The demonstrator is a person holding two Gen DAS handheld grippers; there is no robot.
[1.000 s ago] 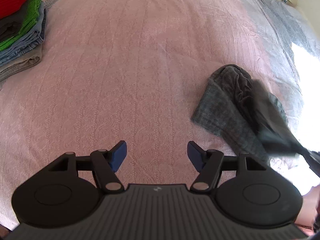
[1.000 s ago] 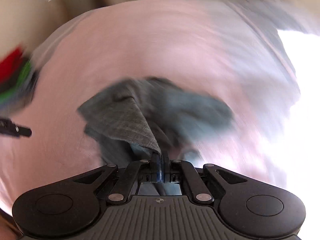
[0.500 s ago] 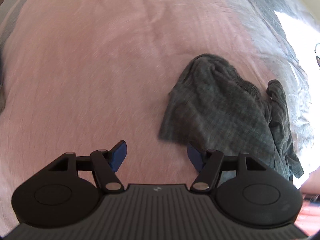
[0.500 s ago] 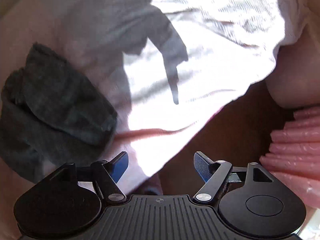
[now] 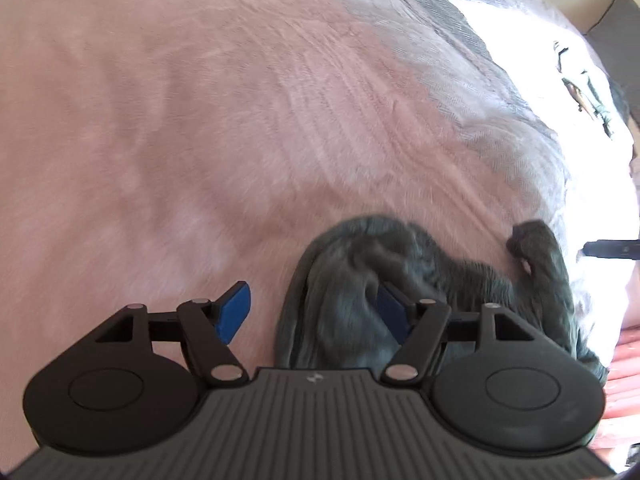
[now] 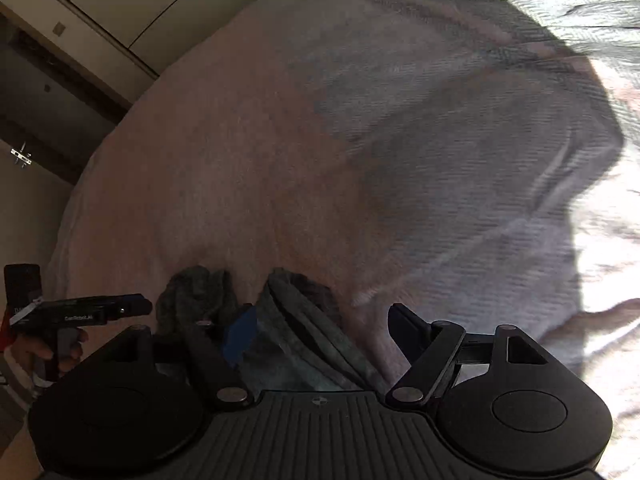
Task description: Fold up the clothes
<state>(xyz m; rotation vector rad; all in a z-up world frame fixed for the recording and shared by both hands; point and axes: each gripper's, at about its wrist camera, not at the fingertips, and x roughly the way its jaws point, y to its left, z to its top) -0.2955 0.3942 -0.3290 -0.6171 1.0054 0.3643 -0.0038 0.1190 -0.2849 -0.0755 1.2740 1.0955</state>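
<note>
Grey-green garment [image 5: 424, 280] lies crumpled on the pink bedspread [image 5: 192, 128], at the near edge of the bed, bunched into two lumps with a thick hem or band showing in the right wrist view [image 6: 304, 320].

Left gripper [image 5: 316, 312]: jaws opening, nearly full spread. Cloth sits between them and over the right pad; neither pad presses on it. Nothing held.

Right gripper [image 6: 324, 332]: jaws wide apart, hovering over the garment's right portion. Band runs between the pads, no pinch. Nothing held.

Left gripper also shows at the left edge of the right wrist view [image 6: 80, 312], with a hand [image 6: 52, 352] on its handle, just beside the garment's far lump.

Step in hand, as judged: both tools coming down to take hold so the piece can be lifted and spread flat. Folding proper not begun.

To do it well:
- Find true corners or the band ends, not the middle of a lump; a grab in the bunch lifts several layers and keeps the tangle.
- Pinch one layer each side, well apart along the same edge.
- Lift and draw apart until the cloth hangs clear, then lay it on the open bedspread beyond.
- Frames are motion-blurred; edge layout uncertain.
</note>
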